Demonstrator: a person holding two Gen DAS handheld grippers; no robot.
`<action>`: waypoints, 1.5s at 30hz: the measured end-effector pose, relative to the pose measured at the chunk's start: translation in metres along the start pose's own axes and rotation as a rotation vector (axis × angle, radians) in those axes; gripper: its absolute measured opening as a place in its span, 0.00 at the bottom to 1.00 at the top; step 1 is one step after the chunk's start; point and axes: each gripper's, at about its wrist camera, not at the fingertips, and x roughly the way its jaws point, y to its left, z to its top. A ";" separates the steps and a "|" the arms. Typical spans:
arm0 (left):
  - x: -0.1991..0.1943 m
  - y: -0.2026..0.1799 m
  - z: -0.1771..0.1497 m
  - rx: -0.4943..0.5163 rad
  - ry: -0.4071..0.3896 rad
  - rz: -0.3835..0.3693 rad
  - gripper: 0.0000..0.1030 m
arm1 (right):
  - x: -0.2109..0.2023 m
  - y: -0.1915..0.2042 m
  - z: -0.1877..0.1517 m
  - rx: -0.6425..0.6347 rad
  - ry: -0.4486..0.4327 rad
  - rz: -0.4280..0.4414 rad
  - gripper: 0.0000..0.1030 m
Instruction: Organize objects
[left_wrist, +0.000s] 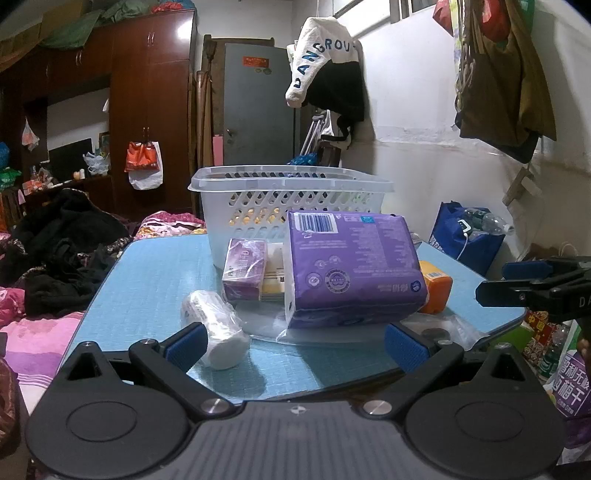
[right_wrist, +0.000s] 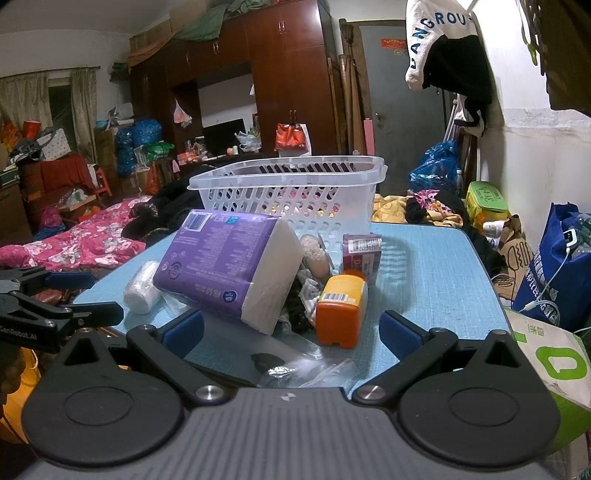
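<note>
Both hand-held grippers sit at the near edge of the blue bench (left_wrist: 155, 266), angled a bit down twd the pile of stuff. Left hand-held gripper (left_wrist: 293, 341): jaws spread wide, nothing btwn the blue pads (left_wrist: 186, 345). Right hand-held gripper (right_wrist: 291, 334): same, wide apart, nothing gripped.

White slotted basket (left_wrist: 291, 201) stands upright at the far side of the bench, behind the items. In front of it, purple tissue pack (left_wrist: 351, 273), tilted, barcode end up, leaning on things under it. Just left of the pack in the left view: small purple box (left_wrist: 245, 271), w/ a pale yellow box (left_wrist: 274, 284) wedged btwn it and the pack. White roll (left_wrist: 216, 328) lies on its side near the left pad, close to it; touching or not, can't tell. Orange bottle (right_wrist: 341, 310) lies on its side right of the pack, cap end twd the right camera. Behind it a dark red box (right_wrist: 361, 254) stands upright near the basket. Some dark and grey cloth bits (right_wrist: 303, 302) bunched btwn pack and bottle. Clear plastic bag (right_wrist: 306, 365) flat at the near edge, partly under the pack.

Bed w/ pink floral cover (right_wrist: 77, 240) left of the bench.
</note>
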 end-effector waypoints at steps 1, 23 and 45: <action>0.000 0.000 0.000 0.000 0.000 0.000 1.00 | 0.000 0.000 0.000 0.000 0.000 0.000 1.00; 0.004 0.001 -0.001 0.002 0.009 0.000 1.00 | 0.001 -0.003 0.000 0.005 0.001 -0.002 1.00; 0.005 0.000 -0.001 0.003 0.016 -0.003 1.00 | 0.002 -0.004 0.001 0.008 0.002 -0.001 1.00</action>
